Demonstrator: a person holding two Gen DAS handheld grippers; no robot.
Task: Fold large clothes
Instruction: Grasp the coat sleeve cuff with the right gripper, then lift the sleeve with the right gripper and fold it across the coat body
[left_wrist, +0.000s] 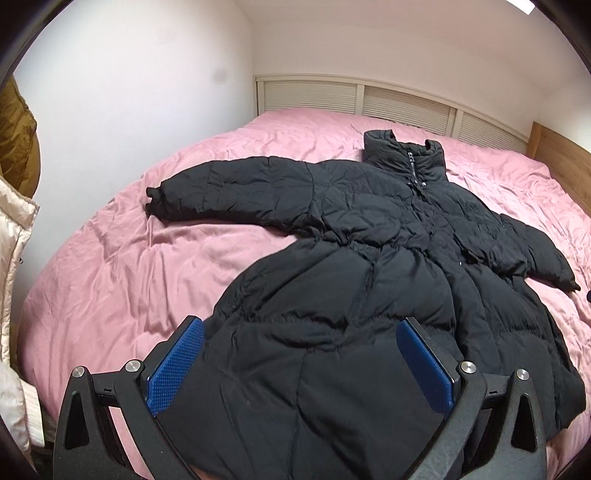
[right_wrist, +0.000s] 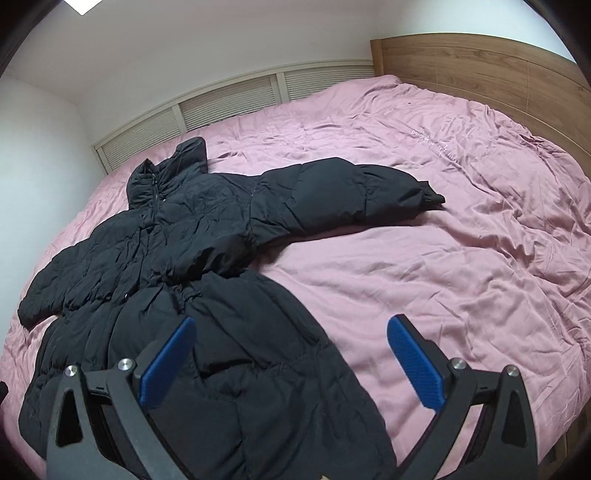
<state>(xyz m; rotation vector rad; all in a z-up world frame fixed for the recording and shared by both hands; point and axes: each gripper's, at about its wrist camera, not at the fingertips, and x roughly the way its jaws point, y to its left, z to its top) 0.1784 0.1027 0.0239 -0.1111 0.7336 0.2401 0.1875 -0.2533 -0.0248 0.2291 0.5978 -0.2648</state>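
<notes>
here black coat (left_wrist: 369, 258) lies lengthwise, collar away, hem near both open claws

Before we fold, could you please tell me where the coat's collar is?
The collar lies at the coat's far end, nearest the slatted panel, upper right in the left wrist view and upper left in the right.

One black coat (left_wrist: 369, 280) lies on one bed (left_wrist: 122, 266), with two sleeves spread out, one to each side, and one zipper running down from the collar. Two tongs are in view, the left tongs (left_wrist: 301, 363) and the right tongs (right_wrist: 291, 360), each with two blue pads (four pads in all). At the left edge of the left view hang two more garments: one brown jacket (left_wrist: 16, 136) and one cream jacket (left_wrist: 11, 236).
</notes>
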